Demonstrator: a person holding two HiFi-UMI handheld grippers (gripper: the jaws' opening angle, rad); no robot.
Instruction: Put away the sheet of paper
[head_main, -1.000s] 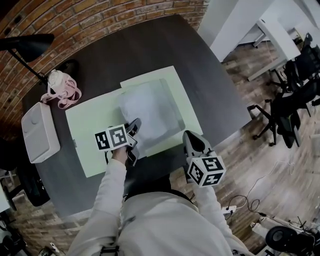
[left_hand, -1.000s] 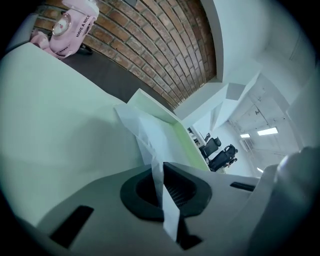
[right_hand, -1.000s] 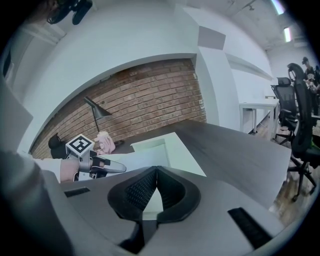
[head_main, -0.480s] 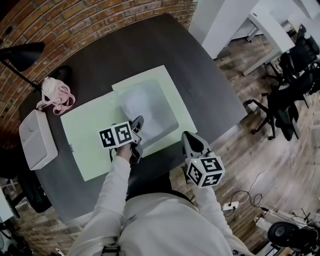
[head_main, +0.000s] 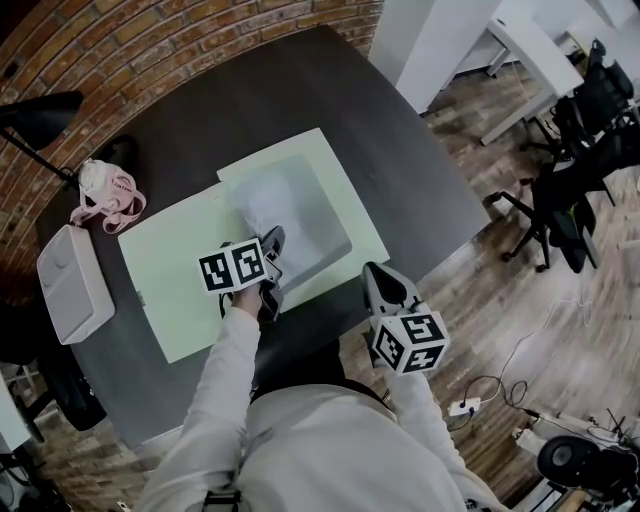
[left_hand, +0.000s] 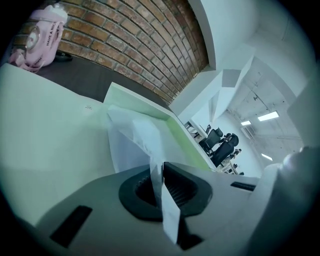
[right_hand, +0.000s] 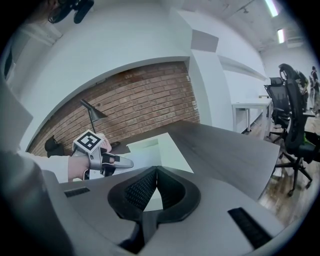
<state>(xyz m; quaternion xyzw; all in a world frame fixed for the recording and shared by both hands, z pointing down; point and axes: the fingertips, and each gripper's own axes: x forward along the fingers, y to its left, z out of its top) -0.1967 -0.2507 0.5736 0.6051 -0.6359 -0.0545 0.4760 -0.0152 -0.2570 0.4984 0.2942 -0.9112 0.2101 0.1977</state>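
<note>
Sheet of paper (head_main: 290, 215) partway to being put away, seen from the head view and both gripper views.

The green folder (head_main: 165, 265) lies open across the middle of the dark table (head_main: 400, 160). One half reaches toward the table's left edge and the other toward its far right corner. The sheet lies on the right half of the folder, and its near edge is raised off the surface.

The left gripper (head_main: 270, 250) is over the folder's near edge. Its jaws are pressed together on that raised edge, and in the left gripper view (left_hand: 162, 187) the sheet (left_hand: 135, 140) stands pinched between the ribbed pads. The right gripper (head_main: 385, 285) hangs just off the table's near edge, apart from the folder. In the right gripper view (right_hand: 156, 172) its jaws are closed tip to tip with nothing between them.

Along the left edge are a lamp (head_main: 40, 110), a pink pouch (head_main: 105, 190) and a white box (head_main: 72, 282), all clear of the work.

Progress, as a judgement: the grasp is made and the sheet is already at the folder. What appears left is to lay it flat or slide it in, release it, and close the open half over it. Whether the sheet sits inside a clear sleeve cannot be told.
</note>
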